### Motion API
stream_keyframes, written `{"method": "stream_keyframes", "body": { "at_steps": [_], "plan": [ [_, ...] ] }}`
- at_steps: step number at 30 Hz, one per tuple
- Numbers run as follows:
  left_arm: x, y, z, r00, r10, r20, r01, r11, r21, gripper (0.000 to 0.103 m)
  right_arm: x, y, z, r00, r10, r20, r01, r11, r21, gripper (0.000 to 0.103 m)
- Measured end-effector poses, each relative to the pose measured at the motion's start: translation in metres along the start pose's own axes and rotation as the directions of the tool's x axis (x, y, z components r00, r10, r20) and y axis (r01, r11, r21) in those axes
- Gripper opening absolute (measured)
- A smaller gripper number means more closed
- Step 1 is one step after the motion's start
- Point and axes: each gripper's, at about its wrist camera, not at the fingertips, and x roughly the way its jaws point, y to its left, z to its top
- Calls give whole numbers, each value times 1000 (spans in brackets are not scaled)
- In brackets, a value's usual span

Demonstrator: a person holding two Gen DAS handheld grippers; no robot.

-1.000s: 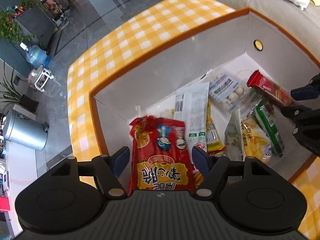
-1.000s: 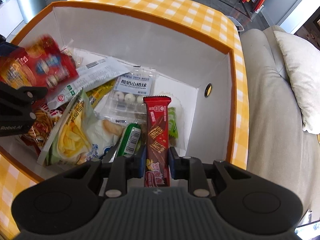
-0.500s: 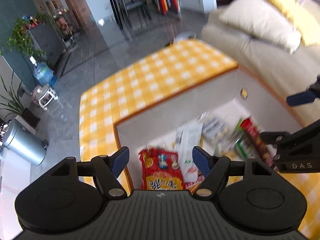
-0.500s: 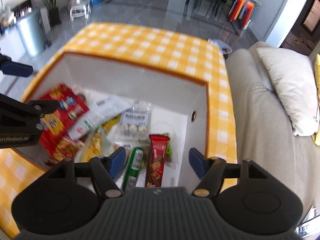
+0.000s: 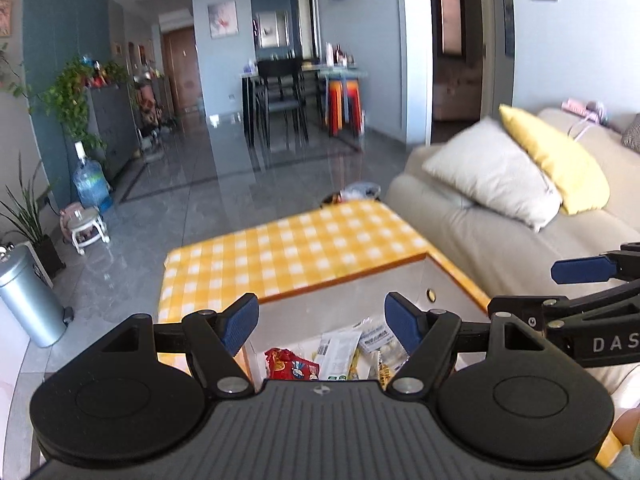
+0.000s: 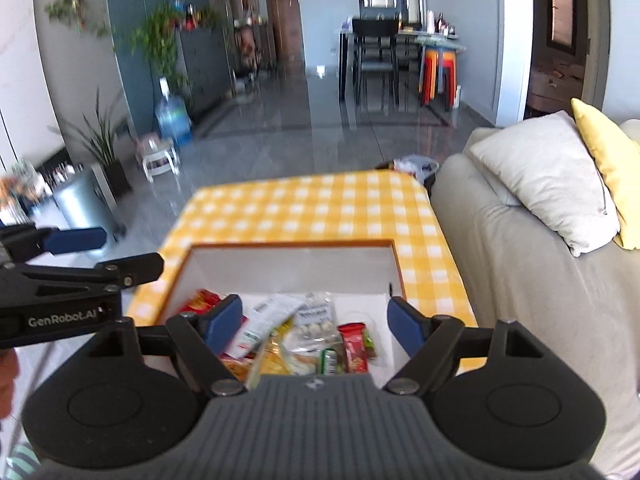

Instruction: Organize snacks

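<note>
An open white box with orange rims (image 6: 292,266) sits on a table with a yellow checked cloth (image 6: 312,208). It holds several snack packs: a red chip bag (image 5: 290,368), a red wafer bar (image 6: 354,346), a green pack (image 6: 329,360), a clear bag of white balls (image 6: 316,320). My left gripper (image 5: 322,322) is open and empty, raised above the box's near left side. My right gripper (image 6: 314,322) is open and empty, raised above the box's near edge. Each gripper shows in the other's view, the right one at the right (image 5: 580,272) and the left one at the left (image 6: 76,240).
A beige sofa (image 6: 532,264) with a white pillow (image 6: 548,184) and a yellow one (image 5: 556,160) stands right of the table. A metal bin (image 5: 28,300), a small stool (image 5: 86,228), a water jug and plants stand at the left. A dining table with chairs is far back.
Both grippers let go of their packs and opened; the red chip bag and the wafer bar now lie in the box. Both grippers rose and tilted up toward the room.
</note>
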Motion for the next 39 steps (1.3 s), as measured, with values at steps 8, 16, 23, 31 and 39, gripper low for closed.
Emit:
{"method": "stream_keyframes", "body": {
  "at_steps": [8, 16, 23, 31, 39],
  "plan": [
    [-39, -1, -25, 997, 23, 80, -19, 998, -53, 89, -58, 22, -32, 996, 1, 93, 2, 1000, -26, 86],
    [-37, -11, -59, 998, 58, 24, -56, 997, -60, 90, -65, 23, -76, 996, -27, 80, 28, 1000, -14, 86],
    [-21, -12, -85, 992, 86, -87, -95, 991, -99, 90, -47, 20, -97, 997, -48, 62, 49, 999, -13, 91],
    [-8, -19, -104, 981, 98, -168, -114, 990, -85, 90, -18, 17, -108, 998, -62, 29, 63, 998, -31, 96],
    [0, -18, -108, 968, 98, -229, -126, 986, -111, 90, -4, 13, -112, 998, -61, -9, 61, 998, -18, 96]
  ]
}}
